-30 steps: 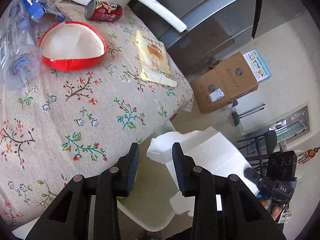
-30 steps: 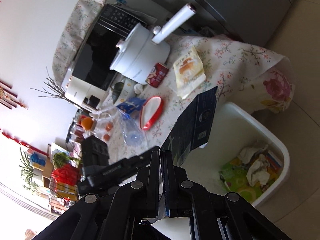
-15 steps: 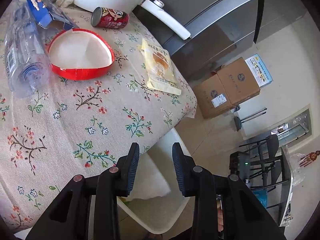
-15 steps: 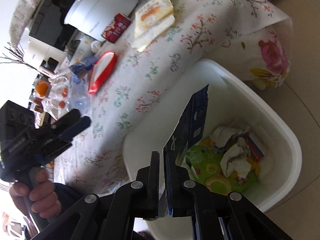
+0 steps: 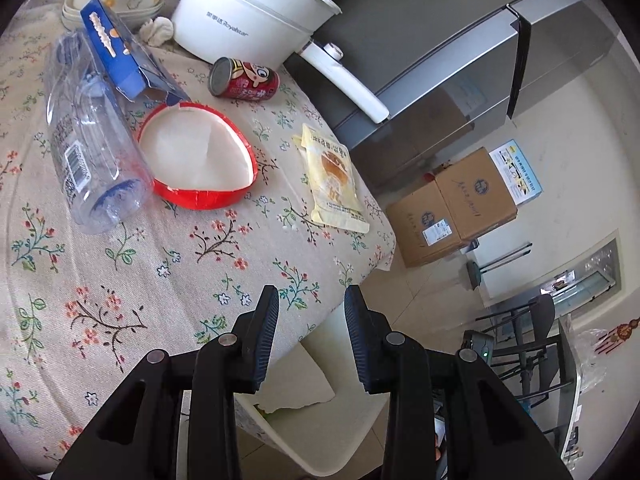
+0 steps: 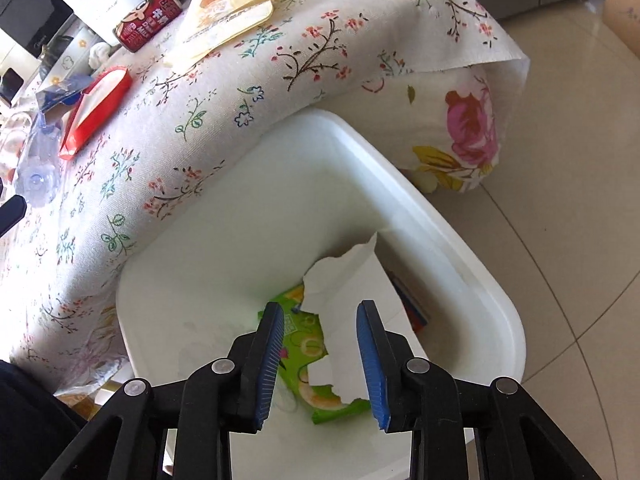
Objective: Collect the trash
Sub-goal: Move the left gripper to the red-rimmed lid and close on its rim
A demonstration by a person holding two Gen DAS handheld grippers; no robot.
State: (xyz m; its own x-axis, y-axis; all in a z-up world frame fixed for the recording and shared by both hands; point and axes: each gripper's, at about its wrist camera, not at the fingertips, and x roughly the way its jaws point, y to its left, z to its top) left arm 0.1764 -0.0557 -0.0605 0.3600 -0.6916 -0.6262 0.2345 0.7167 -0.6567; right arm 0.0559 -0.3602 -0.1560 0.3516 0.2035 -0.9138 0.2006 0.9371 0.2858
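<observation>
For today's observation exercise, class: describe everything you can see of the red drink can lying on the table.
The red metal drink can lies on its side on the floral tablecloth, its dull silver end facing the left wrist camera. A cartoon face and white lettering cover its body. It looks undented. It rests just in front of the white electric cooking pot, beyond the red-rimmed paper lid. Neither tongs touches it.

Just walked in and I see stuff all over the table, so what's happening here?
Someone is clearing trash off the floral-cloth table with a handheld claw in each hand. The right claw hangs open over the white bin beside the table, empty, with a torn white card and a green wrapper lying inside. The left claw is open too, at the table edge. Left on the table: a clear bottle, a red lid, a red can, a yellow packet and a torn blue box.
</observation>
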